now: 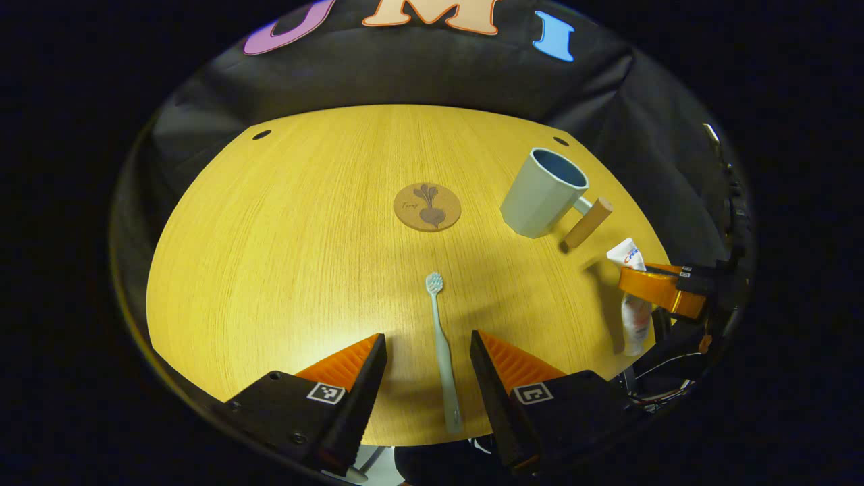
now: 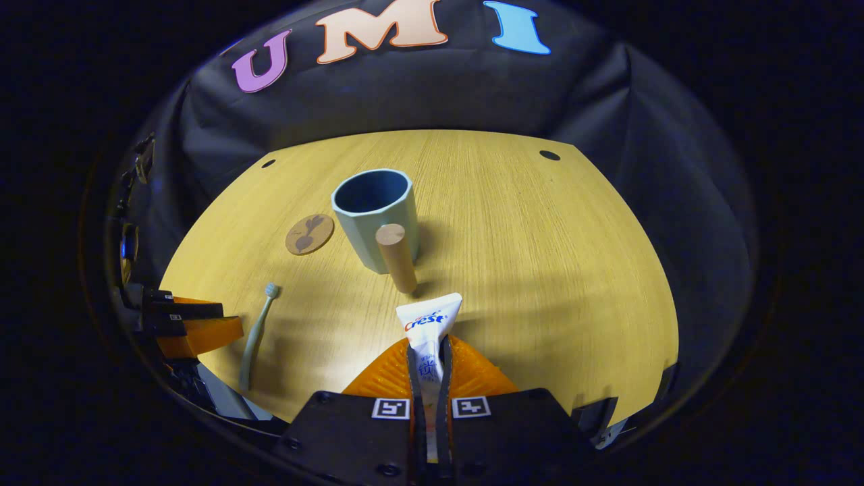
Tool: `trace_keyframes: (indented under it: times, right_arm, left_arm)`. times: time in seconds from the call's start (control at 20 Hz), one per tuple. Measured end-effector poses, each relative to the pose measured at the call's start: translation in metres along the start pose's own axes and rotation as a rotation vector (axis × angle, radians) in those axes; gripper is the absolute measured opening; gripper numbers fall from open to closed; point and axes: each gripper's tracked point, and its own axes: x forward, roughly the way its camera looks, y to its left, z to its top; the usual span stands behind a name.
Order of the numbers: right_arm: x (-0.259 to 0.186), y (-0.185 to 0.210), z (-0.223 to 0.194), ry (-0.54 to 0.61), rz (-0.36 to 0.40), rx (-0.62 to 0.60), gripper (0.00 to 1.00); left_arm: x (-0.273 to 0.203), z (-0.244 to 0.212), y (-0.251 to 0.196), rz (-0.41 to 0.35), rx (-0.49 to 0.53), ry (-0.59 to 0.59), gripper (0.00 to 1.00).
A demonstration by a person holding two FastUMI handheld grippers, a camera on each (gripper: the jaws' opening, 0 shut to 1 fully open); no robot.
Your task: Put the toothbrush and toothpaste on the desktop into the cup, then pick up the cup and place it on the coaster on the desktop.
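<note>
Left gripper view looks forward over the left tool (image 1: 428, 351), whose two fingers stand wide apart at 6 o'clock, low over the near edge of the tabletop (image 1: 270, 270). The toothbrush (image 1: 442, 351) lies flat between them, touched by neither, its head pointing toward 12 o'clock and its handle end reaching the near edge. At about 3 o'clock in this view the right tool (image 1: 658, 287) comes in from the side, closed around the toothpaste (image 1: 633, 297).

Right gripper view shows the right tool (image 2: 426, 364) at 6 o'clock with both fingers pressed on the toothpaste (image 2: 427, 331), the tube's flat crimped end sticking out toward 12 o'clock. Whether the tube is clear of the wood cannot be told. Beyond it stands the cup (image 2: 374, 212), upright and empty, its wooden handle (image 2: 396, 256) turned toward the tool. The round coaster (image 2: 310, 233) lies just beside the cup at 10 o'clock. The toothbrush (image 2: 256, 337) lies at 8 o'clock, next to the left tool (image 2: 196, 331) at the view's edge.

The tabletop is light wood grain with two small dark holes near its far corners; black cloth hangs behind it.
</note>
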Motion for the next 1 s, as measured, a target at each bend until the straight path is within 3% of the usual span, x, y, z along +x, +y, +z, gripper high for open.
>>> trace_keyframes:
  times: [0.15, 0.25, 0.3, 0.5, 0.75, 0.9, 0.95, 1.0]
  right_arm:
    - [0.002, 0.002, -0.001, -0.013, 0.019, 0.026, 0.08]
    - [0.002, 0.003, 0.0, -0.022, 0.027, 0.039, 0.08]
    - [0.002, 0.004, 0.0, -0.024, 0.034, 0.044, 0.08]
    - [0.0, 0.002, 0.001, -0.027, 0.044, 0.03, 0.08]
    - [0.002, 0.005, 0.0, -0.023, 0.052, 0.034, 0.08]
    - [0.001, 0.005, 0.001, -0.028, 0.056, 0.053, 0.08]
    - [0.002, 0.006, 0.002, -0.028, 0.057, 0.064, 0.08]
    - [0.0, 0.007, 0.002, -0.031, 0.059, 0.076, 0.08]
  left_arm:
    - [0.002, -0.006, 0.001, 0.036, 0.002, 0.044, 0.75]
    - [0.006, -0.01, 0.0, 0.061, 0.004, 0.073, 0.65]
    - [0.007, -0.011, -0.001, 0.067, 0.003, 0.084, 0.55]
    - [0.023, -0.018, -0.01, 0.084, -0.017, 0.12, 0.43]
    - [0.029, -0.02, -0.007, 0.128, -0.035, 0.138, 0.38]
    - [0.028, -0.02, -0.005, 0.13, -0.027, 0.158, 0.19]
    - [0.029, -0.019, -0.005, 0.133, -0.024, 0.169, 0.19]
    - [0.03, -0.019, -0.006, 0.133, -0.014, 0.178, 0.08]
